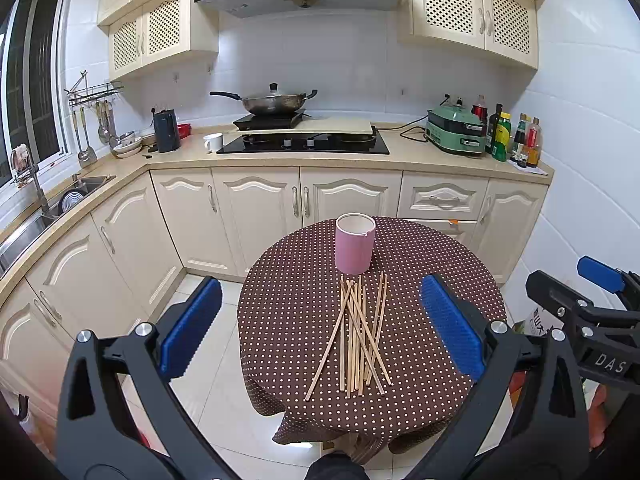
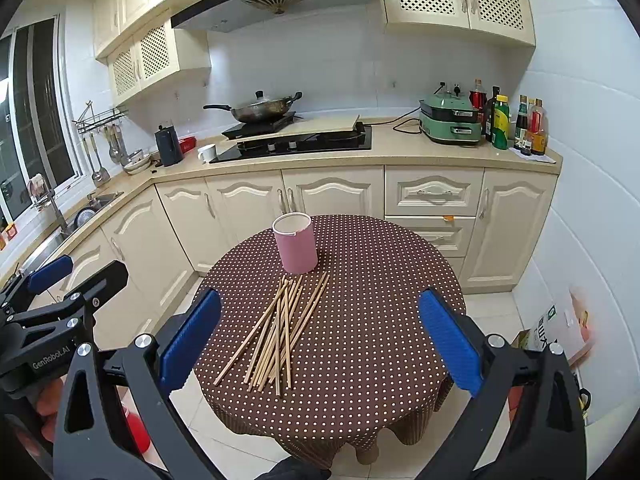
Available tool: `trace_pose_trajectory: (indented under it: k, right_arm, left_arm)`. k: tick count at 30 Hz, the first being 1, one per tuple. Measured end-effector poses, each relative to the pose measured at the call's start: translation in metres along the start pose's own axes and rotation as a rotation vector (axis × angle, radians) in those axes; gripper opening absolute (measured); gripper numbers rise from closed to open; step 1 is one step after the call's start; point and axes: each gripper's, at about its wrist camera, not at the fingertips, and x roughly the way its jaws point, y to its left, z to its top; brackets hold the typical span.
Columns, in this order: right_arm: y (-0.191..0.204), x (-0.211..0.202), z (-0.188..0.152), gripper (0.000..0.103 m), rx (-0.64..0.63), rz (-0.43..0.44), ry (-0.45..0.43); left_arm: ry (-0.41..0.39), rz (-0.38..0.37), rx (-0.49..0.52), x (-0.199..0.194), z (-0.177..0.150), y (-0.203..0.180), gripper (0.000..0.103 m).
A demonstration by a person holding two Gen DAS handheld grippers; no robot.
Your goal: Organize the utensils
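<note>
While both the left gripper [image 1: 320,320] and right gripper [image 2: 320,332] hover with jaws spread wide, loose chopsticks [image 1: 360,336] lie on the dotted tablecloth [image 1: 288,320], a pink cup [image 1: 355,243] at their twelve o'clock, kitchen counter [image 1: 400,156] beyond.

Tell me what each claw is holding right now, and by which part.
Nothing. The left claw and right claw are both open, above the chopsticks lying loose on the table.

We note the table [image 1: 280,320] base hidden under its cloth, the pink cup [image 1: 355,249] interior unseen, and bottle labels [image 2: 520,128] too small to read.
</note>
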Motion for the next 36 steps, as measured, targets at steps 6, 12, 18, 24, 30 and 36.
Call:
trace_pose_trajectory:
  k: [6, 12, 18, 24, 30, 36]
  right_arm:
    - [-0.0003, -0.0005, -0.0002, 0.095, 0.002, 0.001, 0.002]
    - [-0.0020, -0.0012, 0.0003, 0.095, 0.004, 0.002, 0.002]
    - [0.0001, -0.0026, -0.0005, 0.095, -0.002, 0.004, 0.003]
    - [0.0006, -0.0025, 0.0004, 0.095, -0.003, 0.007, 0.006]
    - [0.0034, -0.0013, 0.0012, 0.095, -0.012, 0.011, 0.007]
    - [0.0073, -0.0009, 0.0012, 0.095, -0.016, 0.012, 0.011]
  left_arm:
    - [0.000, -0.004, -0.002, 0.0001, -0.0011, -0.0013, 0.098]
    - [-0.005, 0.005, 0.006, -0.0027, -0.0025, -0.0024, 0.098]
    - [-0.010, 0.007, 0.012, -0.0053, -0.0024, -0.0043, 0.098]
    - [-0.015, 0.009, 0.007, -0.0075, -0.0021, -0.0040, 0.098]
    - [-0.018, 0.006, 0.005, -0.0071, -0.0026, -0.0031, 0.098]
    - [-0.012, 0.000, 0.007, -0.0059, -0.0026, -0.0023, 0.098]
